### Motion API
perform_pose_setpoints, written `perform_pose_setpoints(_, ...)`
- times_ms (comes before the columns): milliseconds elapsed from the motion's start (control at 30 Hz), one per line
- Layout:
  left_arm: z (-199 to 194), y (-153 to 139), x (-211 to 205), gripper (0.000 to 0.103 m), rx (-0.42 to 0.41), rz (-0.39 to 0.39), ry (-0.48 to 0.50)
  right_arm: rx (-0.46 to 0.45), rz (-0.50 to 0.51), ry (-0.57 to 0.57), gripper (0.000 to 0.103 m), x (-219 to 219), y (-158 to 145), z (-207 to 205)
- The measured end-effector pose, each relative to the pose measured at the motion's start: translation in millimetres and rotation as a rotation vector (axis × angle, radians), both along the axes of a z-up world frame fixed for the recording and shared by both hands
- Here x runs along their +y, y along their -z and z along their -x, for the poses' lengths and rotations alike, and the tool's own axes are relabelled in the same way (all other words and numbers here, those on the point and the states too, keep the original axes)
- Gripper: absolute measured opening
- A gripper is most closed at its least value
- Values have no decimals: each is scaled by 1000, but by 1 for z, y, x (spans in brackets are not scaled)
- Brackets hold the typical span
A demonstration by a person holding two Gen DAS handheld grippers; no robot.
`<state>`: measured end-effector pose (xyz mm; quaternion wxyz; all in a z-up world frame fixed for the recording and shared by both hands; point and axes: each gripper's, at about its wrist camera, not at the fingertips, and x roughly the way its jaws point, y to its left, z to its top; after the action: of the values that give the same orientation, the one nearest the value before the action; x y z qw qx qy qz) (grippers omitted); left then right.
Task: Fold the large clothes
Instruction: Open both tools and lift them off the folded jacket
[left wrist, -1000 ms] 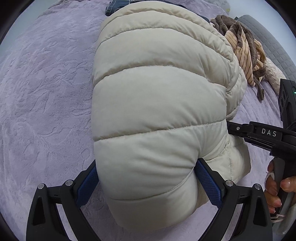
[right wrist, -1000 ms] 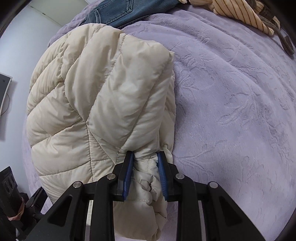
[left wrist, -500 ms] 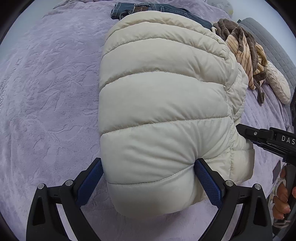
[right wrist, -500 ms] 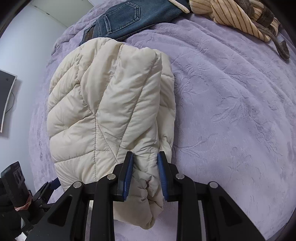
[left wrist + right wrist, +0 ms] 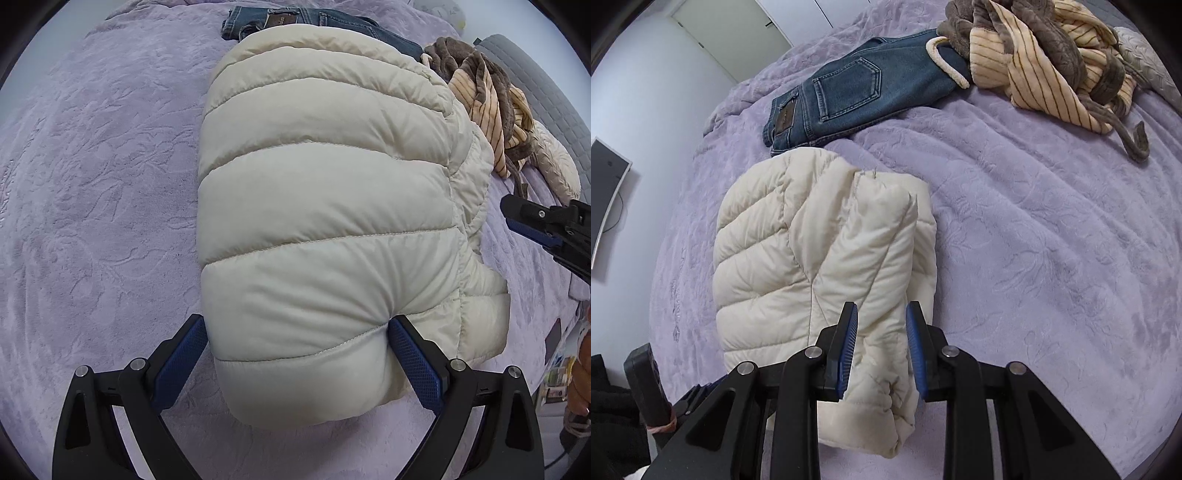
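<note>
- The cream quilted puffer jacket lies on the lilac embossed plush bedspread as a thick, compact bundle; in the right wrist view it fills the zone from 9 o'clock down to 6 o'clock of the frame.
- Judging by that tidy, doubled-over shape, the folding of this jacket looks nearly finished, with the sleeves seemingly tucked inside.
- The left gripper, at 6 o'clock in its own view, straddles the near end of the bundle; its blue pads dent the padding on both sides, so it is clamped on the jacket.
- The right gripper has its jaws set narrowly apart. The jacket's corner sits behind and between them, yet the pads do not seem to pinch the fabric; in the left wrist view its tip at 3 o'clock stands clear of the jacket, so I read it as having let go.
- What is left: the left gripper has to release, and perhaps press the puffy stack flatter.
- More work waits further off: a pair of blue denim jeans at 12 o'clock looks roughly folded, while the crumpled cream-and-brown striped fleece robe at 1 o'clock is unfolded.
</note>
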<state>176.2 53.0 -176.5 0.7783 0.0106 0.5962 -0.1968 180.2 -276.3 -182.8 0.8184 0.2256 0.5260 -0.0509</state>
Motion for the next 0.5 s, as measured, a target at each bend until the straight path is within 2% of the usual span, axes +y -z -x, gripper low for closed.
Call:
perform_pose_setpoints(200,5,-9,2,99,-16,-2,7,61,22,-42,29,9,22,-20)
perform_pose_setpoints(300,6,-15,6,98,-24,-4,8,84,0,-32,29,8,33,-22)
perform_pose_setpoints(500,10,-24,8,98,-35,7,3,82,-8,-36,29,9,27,-11)
